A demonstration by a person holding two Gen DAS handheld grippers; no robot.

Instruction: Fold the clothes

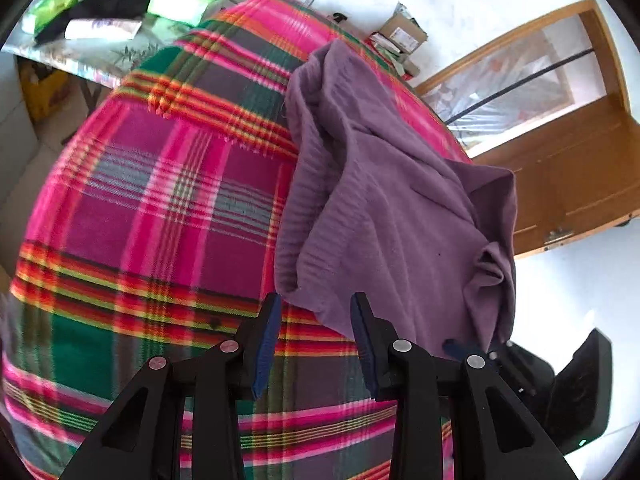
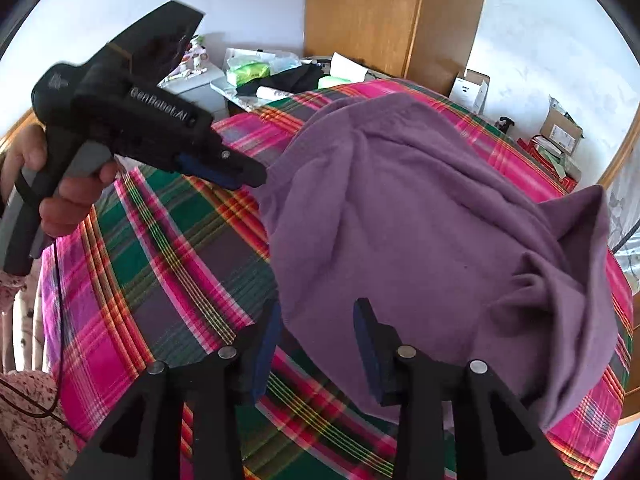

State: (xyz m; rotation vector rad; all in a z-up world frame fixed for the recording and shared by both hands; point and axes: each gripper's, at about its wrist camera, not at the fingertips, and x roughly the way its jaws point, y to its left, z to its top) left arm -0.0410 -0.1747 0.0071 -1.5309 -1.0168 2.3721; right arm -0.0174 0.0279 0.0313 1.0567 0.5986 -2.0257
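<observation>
A purple knit sweater (image 1: 384, 200) lies crumpled on a plaid blanket (image 1: 160, 200). In the left wrist view my left gripper (image 1: 316, 312) stands open just short of the sweater's ribbed hem, with only blanket showing between its fingers. The right wrist view shows that same left gripper (image 2: 240, 172) from the side, held by a hand (image 2: 72, 200), its tips at the sweater's (image 2: 420, 220) left edge. My right gripper (image 2: 320, 316) is open over the sweater's near edge; fabric lies between its fingers, but the pads do not press on it.
The blanket (image 2: 160, 248) covers a bed. A cluttered table (image 1: 100, 52) with green packets and a black garment stands beyond it. Cardboard boxes (image 2: 560, 132) sit on the floor by the wall, and a wooden wardrobe (image 2: 384, 12) stands behind.
</observation>
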